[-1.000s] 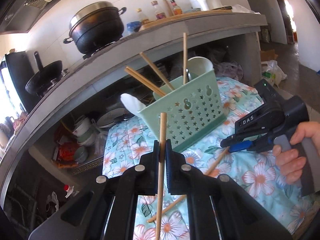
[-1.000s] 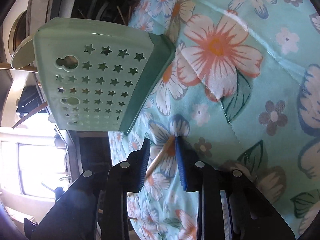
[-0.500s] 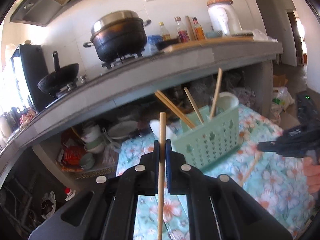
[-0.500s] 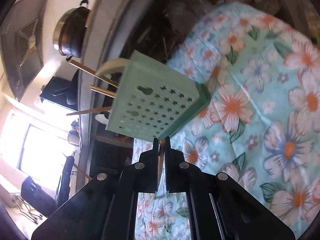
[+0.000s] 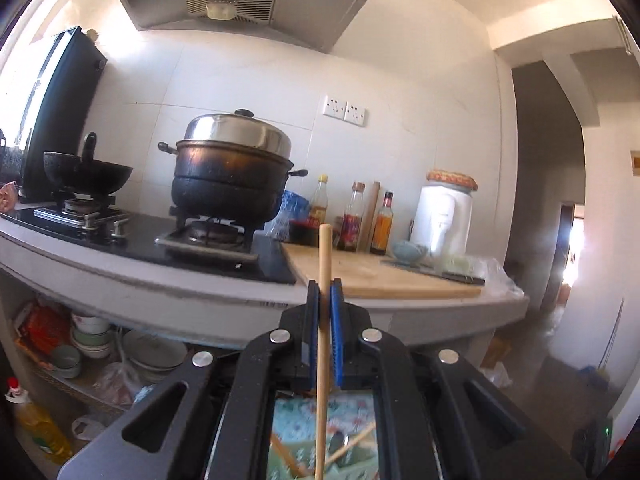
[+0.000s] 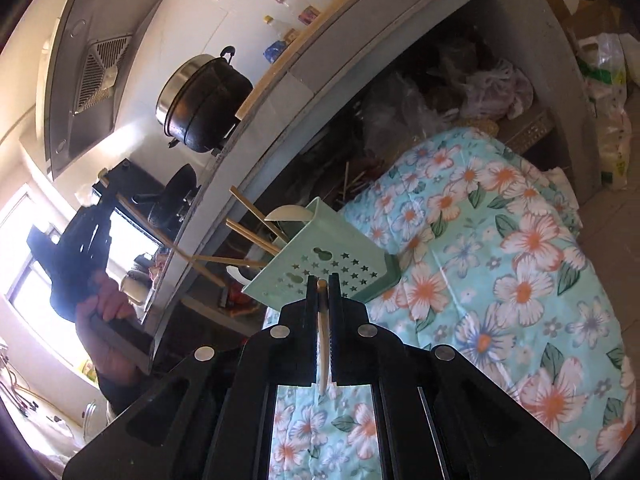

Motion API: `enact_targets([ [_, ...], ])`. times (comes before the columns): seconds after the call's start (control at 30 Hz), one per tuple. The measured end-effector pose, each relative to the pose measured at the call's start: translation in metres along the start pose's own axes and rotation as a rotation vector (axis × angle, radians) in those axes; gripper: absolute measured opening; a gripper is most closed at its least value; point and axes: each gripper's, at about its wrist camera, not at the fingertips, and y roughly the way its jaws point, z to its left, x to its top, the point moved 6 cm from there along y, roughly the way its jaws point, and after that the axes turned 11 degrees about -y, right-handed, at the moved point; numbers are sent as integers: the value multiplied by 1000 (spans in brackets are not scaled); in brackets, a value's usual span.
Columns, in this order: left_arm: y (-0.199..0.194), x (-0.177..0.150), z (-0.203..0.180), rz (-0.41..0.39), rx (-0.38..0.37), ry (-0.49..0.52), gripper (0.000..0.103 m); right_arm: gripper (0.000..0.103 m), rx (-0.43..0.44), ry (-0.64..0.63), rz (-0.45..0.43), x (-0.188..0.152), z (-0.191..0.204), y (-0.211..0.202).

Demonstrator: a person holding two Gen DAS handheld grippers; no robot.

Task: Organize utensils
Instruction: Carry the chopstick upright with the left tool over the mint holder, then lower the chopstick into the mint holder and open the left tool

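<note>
My left gripper (image 5: 325,288) is shut on a wooden chopstick (image 5: 323,320) that stands upright between its blue pads, high above the table and facing the stove. Below it, through the gap in the gripper, a strip of the mint green utensil basket (image 5: 320,464) shows with chopsticks in it. My right gripper (image 6: 323,282) is shut on another wooden chopstick (image 6: 322,320), just in front of the mint green basket (image 6: 320,264). That basket stands on the floral cloth (image 6: 500,280) and holds several chopsticks (image 6: 256,240) and a white spoon (image 6: 286,213). The left gripper (image 6: 76,256) and a hand show at far left.
A grey kitchen counter (image 5: 192,296) runs across, carrying a black pot with a steel lid (image 5: 232,176), a wok (image 5: 86,174), bottles (image 5: 352,222), a cutting board (image 5: 380,276) and a white jug (image 5: 442,216). Bowls and plates (image 5: 92,344) sit under the counter. Plastic bags (image 6: 604,92) lie right.
Both grippers rose off the table. The right one closed on the chopstick lying on the cloth and lifted it. The left view swung up from the basket to the stove, chopstick still held.
</note>
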Motion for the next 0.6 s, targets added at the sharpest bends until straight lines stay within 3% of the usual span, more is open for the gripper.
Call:
enact_targets([
  [0.1, 35, -6, 2, 7, 39, -28, 5, 3, 1, 1, -3, 0, 1, -5],
  [0.3, 87, -42, 24, 28, 197, -29, 5, 3, -6, -6, -10, 1, 0, -10],
  [0.43, 92, -63, 33, 23, 225, -19, 6, 3, -10, -11, -13, 2, -1, -12],
  [0.5, 86, -62, 30, -21, 239, 22, 6, 3, -10, -10, -13, 1, -1, -12],
  [0.6, 80, -61, 29, -24, 221, 36, 18, 3, -10, -14, -14, 2, -1, -12],
])
